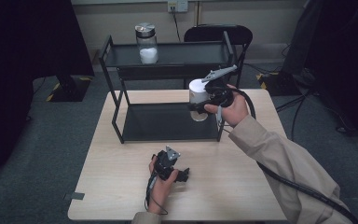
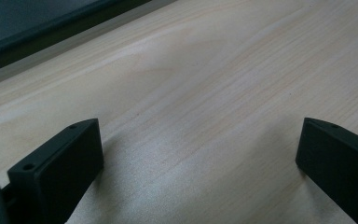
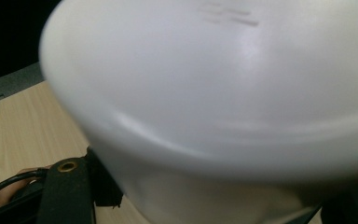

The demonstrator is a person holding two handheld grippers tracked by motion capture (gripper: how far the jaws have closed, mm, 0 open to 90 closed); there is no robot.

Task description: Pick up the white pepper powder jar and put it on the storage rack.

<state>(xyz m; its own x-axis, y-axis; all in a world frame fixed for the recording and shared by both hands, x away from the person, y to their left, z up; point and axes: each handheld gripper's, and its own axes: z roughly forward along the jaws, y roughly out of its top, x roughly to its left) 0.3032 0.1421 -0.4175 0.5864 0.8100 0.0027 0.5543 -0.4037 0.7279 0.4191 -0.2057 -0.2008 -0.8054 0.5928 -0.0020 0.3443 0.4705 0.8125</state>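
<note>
Right tool (image 1: pixel 204 106) is up at about one o'clock from the centre of the surface (image 1: pixel 242 186), and it's clamped on a white container (image 1: pixel 197 95). The container hangs in the air at the right front corner of the black two-tier rack (image 1: pixel 121 123), above the lower shelf's right end. In the right gripper view the white container (image 3: pixel 223 93) is blurred and very close, its side sitting between the black jaws at the bottom of the frame.

Left tool (image 1: pixel 177 173) sits low at six o'clock, held in the left hand (image 1: pixel 161 184) and resting on the pale wood. In the left gripper view the left tool (image 2: pixel 200 158) has its jaws spread wide apart, bare wood grain between them, with the dark base of the rack at eleven o'clock.

Up at twelve o'clock, on the rack's top shelf, a glass jar (image 1: pixel 146 43) with a metal lid stands upright, white powder in its bottom. Behind the rack, a dark chair (image 1: pixel 219 33).
</note>
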